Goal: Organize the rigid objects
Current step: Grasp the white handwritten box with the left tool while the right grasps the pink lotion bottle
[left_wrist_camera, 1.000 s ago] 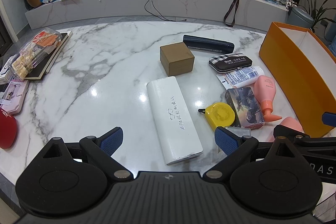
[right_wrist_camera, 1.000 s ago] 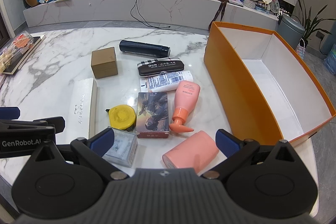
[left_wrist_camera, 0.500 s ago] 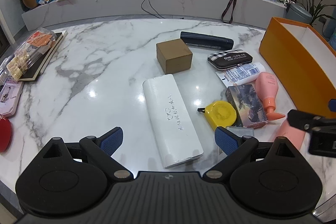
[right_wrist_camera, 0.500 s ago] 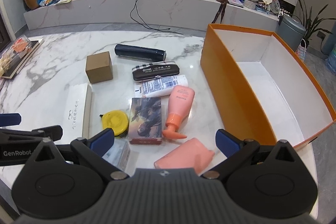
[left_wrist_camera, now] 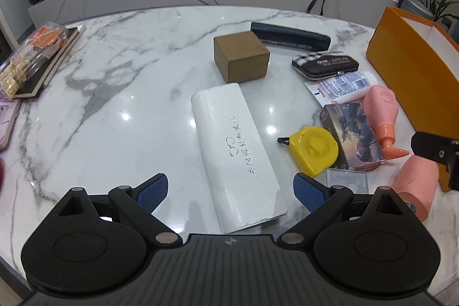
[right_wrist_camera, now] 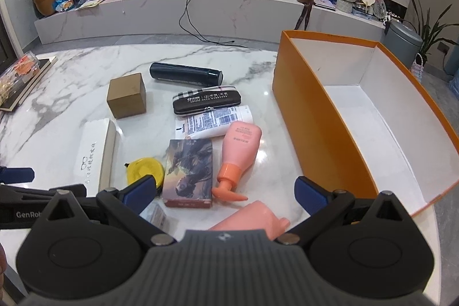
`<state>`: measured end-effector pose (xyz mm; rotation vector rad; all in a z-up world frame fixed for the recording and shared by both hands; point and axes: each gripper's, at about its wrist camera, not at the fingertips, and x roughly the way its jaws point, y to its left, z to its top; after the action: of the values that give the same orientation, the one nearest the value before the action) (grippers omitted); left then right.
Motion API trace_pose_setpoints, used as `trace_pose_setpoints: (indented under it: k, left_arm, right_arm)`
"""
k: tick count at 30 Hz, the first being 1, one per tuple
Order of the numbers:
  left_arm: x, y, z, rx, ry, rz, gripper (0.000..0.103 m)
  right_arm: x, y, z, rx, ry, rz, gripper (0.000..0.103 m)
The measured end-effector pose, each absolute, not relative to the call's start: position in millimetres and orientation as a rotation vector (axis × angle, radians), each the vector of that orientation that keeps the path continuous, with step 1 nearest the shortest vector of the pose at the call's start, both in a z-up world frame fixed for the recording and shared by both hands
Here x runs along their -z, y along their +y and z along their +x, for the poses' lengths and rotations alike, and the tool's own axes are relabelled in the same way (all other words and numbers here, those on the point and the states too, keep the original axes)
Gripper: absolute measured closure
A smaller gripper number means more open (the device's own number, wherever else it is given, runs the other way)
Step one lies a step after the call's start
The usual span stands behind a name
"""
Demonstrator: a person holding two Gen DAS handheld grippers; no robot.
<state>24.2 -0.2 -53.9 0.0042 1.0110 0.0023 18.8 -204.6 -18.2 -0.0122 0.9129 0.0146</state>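
Hiding beneath the right claw (right_wrist_camera: 225,191): half a pink bottle (right_wrist_camera: 252,217).

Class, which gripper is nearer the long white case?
Left. The left gripper straddles the long white case's near end; the right gripper hovers off to its right, above the pink bottles.

Polished, glossy marble table (left_wrist_camera: 114,93) reflecting lamp spots beside the matt, faintly textured white case (left_wrist_camera: 238,151). Behind that case, plain matt cardboard box (left_wrist_camera: 241,56); to its right, glossy yellow plastic tape measure (left_wrist_camera: 314,151), smooth pink plastic bottle (right_wrist_camera: 241,145), printed glossy card box (right_wrist_camera: 188,171). Farther right, matt orange paperboard box (right_wrist_camera: 324,128), white-lined. Matt black plastic gripper fingers carrying ribbed blue pads (left_wrist_camera: 152,192).
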Motion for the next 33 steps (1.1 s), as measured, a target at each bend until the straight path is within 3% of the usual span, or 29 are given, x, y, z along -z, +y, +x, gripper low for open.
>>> trace_pose_setpoints:
  k: [12, 19, 33]
  left_arm:
    - [77, -2, 41, -0.017, 1.03, 0.007, 0.0]
    - [87, -4, 51, -0.022, 1.015, 0.02, 0.0]
    - [104, 7, 73, -0.059, 1.019, -0.019, 0.0]
  right_arm:
    - [42, -216, 59, 0.023, 0.954, 0.084, 0.003]
    - [60, -205, 80, 0.039, 0.973, 0.035, 0.016]
    - [84, -212, 110, 0.09, 1.016, 0.079, 0.02]
